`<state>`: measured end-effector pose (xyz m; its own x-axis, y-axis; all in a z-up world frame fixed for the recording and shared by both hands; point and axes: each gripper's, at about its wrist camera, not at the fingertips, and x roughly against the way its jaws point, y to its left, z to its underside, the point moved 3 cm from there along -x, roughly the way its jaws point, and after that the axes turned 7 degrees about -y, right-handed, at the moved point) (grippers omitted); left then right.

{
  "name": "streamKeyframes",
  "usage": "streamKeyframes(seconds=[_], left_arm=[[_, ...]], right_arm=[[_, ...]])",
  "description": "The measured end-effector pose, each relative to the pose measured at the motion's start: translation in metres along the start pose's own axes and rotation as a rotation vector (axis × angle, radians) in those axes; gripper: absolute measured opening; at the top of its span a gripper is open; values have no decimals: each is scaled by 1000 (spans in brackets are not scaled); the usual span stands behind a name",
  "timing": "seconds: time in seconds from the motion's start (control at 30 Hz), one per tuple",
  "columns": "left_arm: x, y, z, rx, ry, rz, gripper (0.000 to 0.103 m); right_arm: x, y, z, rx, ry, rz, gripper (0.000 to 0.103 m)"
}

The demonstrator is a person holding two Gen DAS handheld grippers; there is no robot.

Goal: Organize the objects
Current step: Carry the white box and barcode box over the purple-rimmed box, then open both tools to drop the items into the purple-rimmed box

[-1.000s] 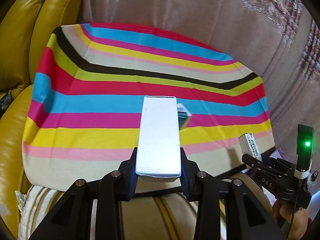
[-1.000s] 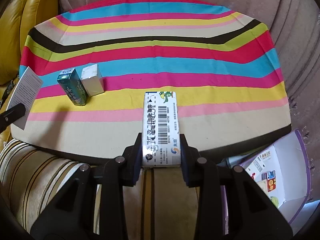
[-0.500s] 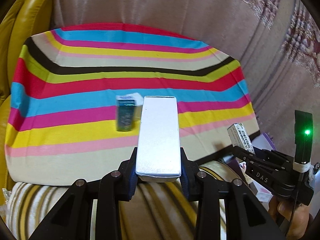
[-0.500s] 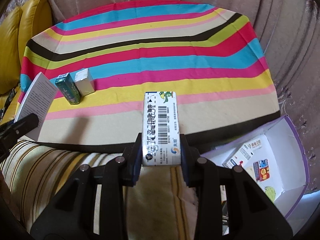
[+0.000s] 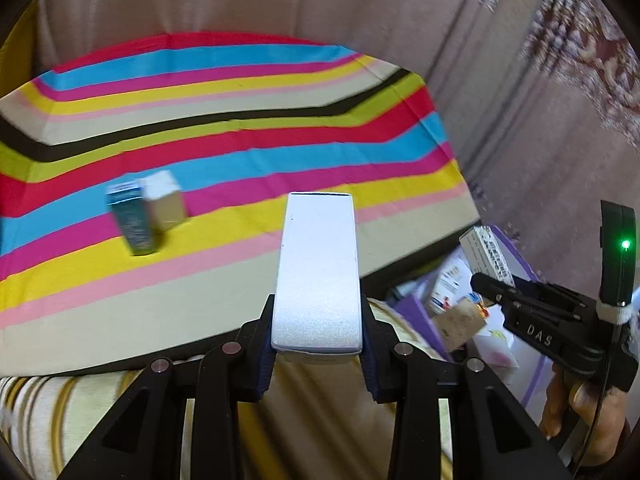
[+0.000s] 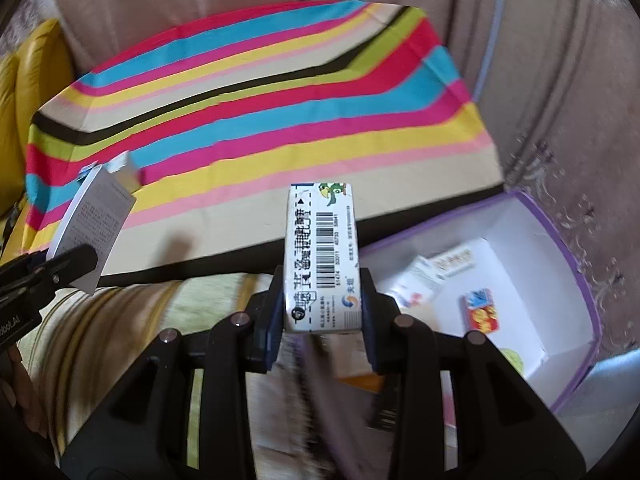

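Nearest in the left wrist view, the left gripper [image 5: 318, 344] is clamped on a white box [image 5: 318, 276] whose long axis runs straight out along the fingers, toward the middle of the frame. In the right wrist view the right gripper [image 6: 322, 312] is likewise clamped on a barcode box [image 6: 322, 256], also lying lengthwise between the fingers.

The relation that matters is the purple bin [image 6: 576, 264]: it sits at the lower right of the right view, just beside and below the barcode box, open side up, with a few small packets inside. From the left gripper it lies further off, at the right edge of the frame behind the right gripper [image 5: 486, 276]. So the right hand is the nearer one, and I judge it the likely first to drop its box, with a short swing right and down; the left hand would have to cross over more.

Both hands are held level over the striped cushion edge at the bottom of each frame, pointing forward.

Beyond, on the striped cloth [image 5: 240, 128], a green box [image 5: 132, 220] and a silver box [image 5: 164, 200] stand touching at left centre, blurred, not yet collected. A curtain fills the top.
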<state>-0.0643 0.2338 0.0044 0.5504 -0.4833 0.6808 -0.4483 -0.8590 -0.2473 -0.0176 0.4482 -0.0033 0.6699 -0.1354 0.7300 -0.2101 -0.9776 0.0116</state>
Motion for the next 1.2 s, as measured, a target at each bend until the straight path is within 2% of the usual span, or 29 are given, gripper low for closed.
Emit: streamKeyframes(seconds=[0.27,0.57,0.83,0.97,1.03,1.07,1.13,1.2], left_arm=[[-28,-60,-2,-78,56,86,37],[-66,-128,-2,-163,128,198,37],[-90,-181,3,-224,166,283,37],[-96,-196,5,-231,177,331,37],[-98,-200,7,-229,182,341,40],[-99,-200,7,-226,187,345,44],[-100,-199,6,-212,190,343,51],[-99,-194,5,-191,189,338,55]], right_arm=[[7,-67,5,-87,-3,87,37],[10,-130,19,-194,0,135,37],[14,-164,26,-240,-10,186,37],[14,-175,29,-255,-9,192,37],[13,-179,30,-267,-6,201,38],[13,-180,30,-270,-6,204,39],[14,-181,31,-274,-5,209,54],[15,-180,31,-267,-7,210,65]])
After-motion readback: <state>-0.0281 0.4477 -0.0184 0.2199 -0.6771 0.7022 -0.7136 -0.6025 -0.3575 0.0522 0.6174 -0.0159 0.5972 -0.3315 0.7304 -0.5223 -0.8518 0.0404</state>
